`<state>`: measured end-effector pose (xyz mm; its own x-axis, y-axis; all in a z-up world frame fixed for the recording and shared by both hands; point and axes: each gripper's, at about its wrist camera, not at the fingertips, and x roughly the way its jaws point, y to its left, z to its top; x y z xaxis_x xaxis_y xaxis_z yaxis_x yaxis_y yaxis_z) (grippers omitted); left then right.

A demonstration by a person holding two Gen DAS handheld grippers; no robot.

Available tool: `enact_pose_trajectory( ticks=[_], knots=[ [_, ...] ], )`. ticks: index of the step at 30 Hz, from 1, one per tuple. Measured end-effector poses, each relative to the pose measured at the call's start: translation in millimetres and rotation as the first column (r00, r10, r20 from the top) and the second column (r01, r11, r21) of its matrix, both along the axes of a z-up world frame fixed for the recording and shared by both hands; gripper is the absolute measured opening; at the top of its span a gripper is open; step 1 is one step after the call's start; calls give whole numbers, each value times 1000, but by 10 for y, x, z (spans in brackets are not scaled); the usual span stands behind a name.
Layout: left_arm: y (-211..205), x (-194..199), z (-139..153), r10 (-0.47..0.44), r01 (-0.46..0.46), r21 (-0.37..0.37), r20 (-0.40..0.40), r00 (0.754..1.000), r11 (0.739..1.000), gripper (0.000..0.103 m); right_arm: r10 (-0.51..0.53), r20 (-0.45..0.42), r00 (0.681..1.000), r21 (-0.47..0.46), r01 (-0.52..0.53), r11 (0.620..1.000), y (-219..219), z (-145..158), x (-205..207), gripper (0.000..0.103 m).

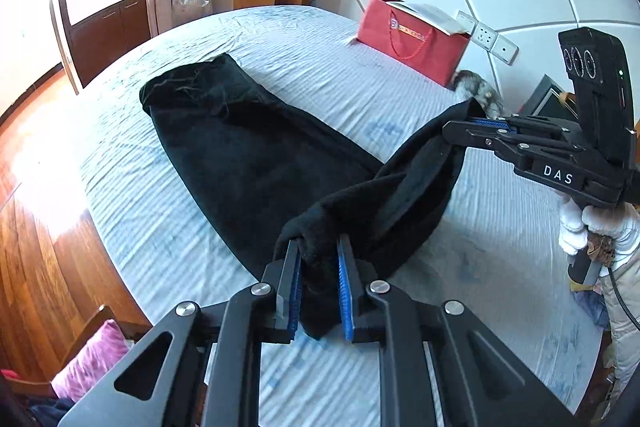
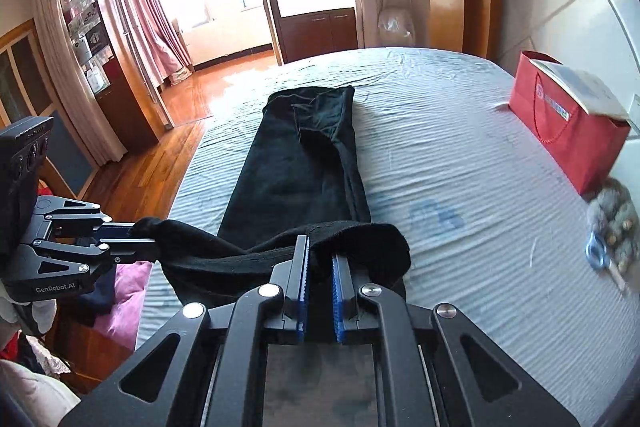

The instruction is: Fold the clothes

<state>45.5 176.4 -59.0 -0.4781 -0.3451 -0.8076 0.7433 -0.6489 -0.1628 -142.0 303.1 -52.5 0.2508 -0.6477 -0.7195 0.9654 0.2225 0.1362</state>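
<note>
A long black fabric garment lies on a bed with a pale blue striped sheet. Its near end is lifted: the left claw and the right claw each pinch a corner. A red paper bag stands at the far right, and a wooden floor is at the left.

Black trousers: soft matt cloth, fuzzy at the lifted hem. Beneath them, bed sheet: pale blue fabric, finely ribbed, matt. Beside the bed, floor: glossy varnished wood. Red bag on the sheet: smooth paper. Left gripper and right gripper: matt black with ridged blue pads.
</note>
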Motion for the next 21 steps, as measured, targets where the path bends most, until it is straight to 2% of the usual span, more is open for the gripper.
enact_pose_trajectory(
  ticks=[2,3,4,5,6,8,10,13,15,16,17,21],
  knots=[
    [-352,-4,-98,-13,12,31,17,1000,999,17,-13,-8,1000,48,13,999,-442,-68,67,12],
    [-495,19,-180,2,-4,39,43,999,999,36,-34,-10,999,73,35,997,-622,-127,78,14],
    [-591,39,-232,22,-24,26,66,998,999,72,-62,-4,998,97,62,993,-769,-183,68,33],
    [-690,60,-283,42,-43,13,88,995,999,84,-90,8,996,115,88,989,-890,-229,51,59],
    [-815,78,-302,48,-49,5,81,996,999,84,-116,34,993,116,111,987,-944,-247,17,65],
    [-909,146,-337,52,-54,19,73,996,998,84,-152,77,985,109,144,984,-924,-226,-63,67],
    [-912,191,-385,45,-48,36,71,996,998,84,-173,56,983,107,166,980,-836,-207,-124,67],
    [-777,178,-493,16,-22,66,82,996,998,84,-192,27,981,162,186,969,-687,-292,-237,67],
    [-633,167,-544,5,-12,84,83,997,996,84,-193,1,981,197,189,962,-590,-385,-285,62],
    [-550,162,-578,8,-15,90,87,996,996,84,-183,-8,983,213,180,960,-555,-442,-295,52],
    [-466,158,-613,10,-18,96,91,996,995,84,-171,-19,985,229,170,958,-518,-500,-297,49],
    [-140,144,-788,2,-18,179,91,996,984,84,-119,-44,992,268,127,955,-338,-697,-295,49]
  ],
)
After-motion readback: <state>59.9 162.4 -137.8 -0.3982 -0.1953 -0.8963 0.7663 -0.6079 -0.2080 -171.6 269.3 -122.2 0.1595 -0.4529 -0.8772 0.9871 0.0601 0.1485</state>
